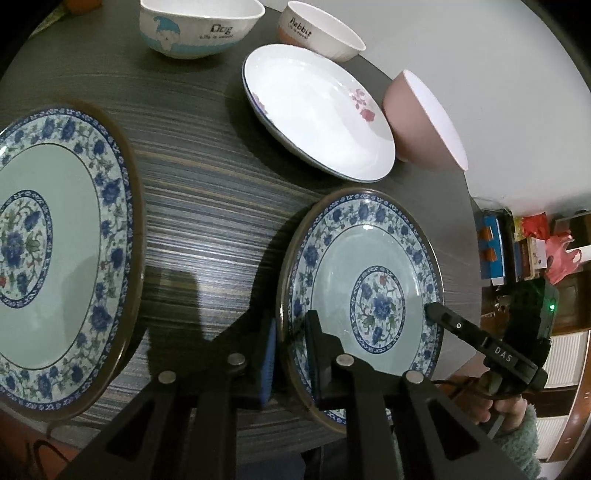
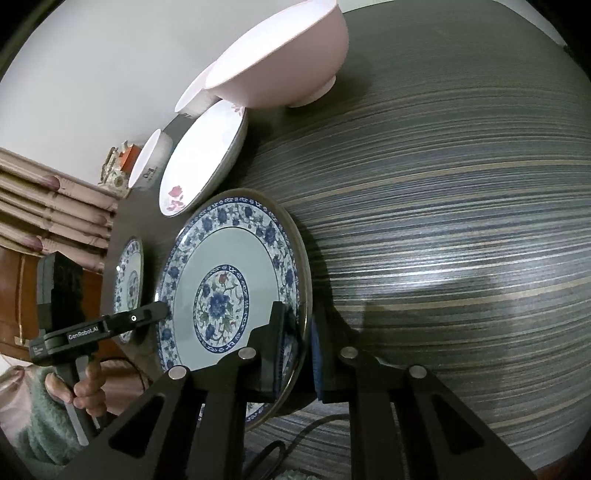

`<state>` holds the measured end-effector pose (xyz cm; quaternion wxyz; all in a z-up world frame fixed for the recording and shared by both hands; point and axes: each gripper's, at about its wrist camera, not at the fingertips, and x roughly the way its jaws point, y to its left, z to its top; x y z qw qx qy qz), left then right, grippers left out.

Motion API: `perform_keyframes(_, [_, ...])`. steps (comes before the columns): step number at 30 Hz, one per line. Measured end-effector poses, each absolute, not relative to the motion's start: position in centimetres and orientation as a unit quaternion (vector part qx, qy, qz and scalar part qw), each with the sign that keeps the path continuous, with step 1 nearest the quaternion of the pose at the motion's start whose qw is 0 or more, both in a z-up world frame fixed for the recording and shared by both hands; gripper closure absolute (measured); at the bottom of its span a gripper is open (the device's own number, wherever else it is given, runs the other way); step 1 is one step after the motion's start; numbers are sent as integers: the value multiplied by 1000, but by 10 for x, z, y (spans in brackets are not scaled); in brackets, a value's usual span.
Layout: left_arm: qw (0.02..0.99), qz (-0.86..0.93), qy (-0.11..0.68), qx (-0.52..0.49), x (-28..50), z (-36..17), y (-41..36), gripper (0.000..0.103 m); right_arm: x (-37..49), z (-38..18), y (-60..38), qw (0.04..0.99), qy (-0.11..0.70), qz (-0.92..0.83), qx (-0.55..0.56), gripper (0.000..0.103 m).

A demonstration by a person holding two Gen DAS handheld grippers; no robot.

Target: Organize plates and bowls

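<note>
**Both grippers clamped on one blue-flowered plate**

Left gripper (image 1: 290, 354) closed on the near-left rim of the smaller blue-flowered plate (image 1: 373, 258), one finger under the edge, the other over it. Right gripper (image 2: 297, 347) closed on the opposite rim of the same plate (image 2: 236, 251), edge pinched between the pads. Plate near the table's front edge, its far rim close to the white plate with pink flowers (image 1: 317, 110) but apart from it.

Larger blue-flowered plate (image 1: 55, 254) well to the left, overhanging the near edge of the striped table (image 1: 207, 206). Between the two blue plates, a broad bare strip of tabletop. Pink bowl (image 1: 421, 118) just beside the white plate, at the table's right edge. Behind: "Dog" bowl (image 1: 195, 26) and "Rabbit" bowl (image 1: 321, 29), near the far edge. In the right wrist view, wide open tabletop on the side away from the plates.
</note>
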<state>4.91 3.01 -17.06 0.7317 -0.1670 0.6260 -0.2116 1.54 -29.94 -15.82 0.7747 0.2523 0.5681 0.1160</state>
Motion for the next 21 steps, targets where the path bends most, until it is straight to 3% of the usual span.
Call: perform_keyframes(21, [769, -179, 584, -187, 41, -130, 93, 89, 28, -129, -252, 787, 548, 157, 236, 89])
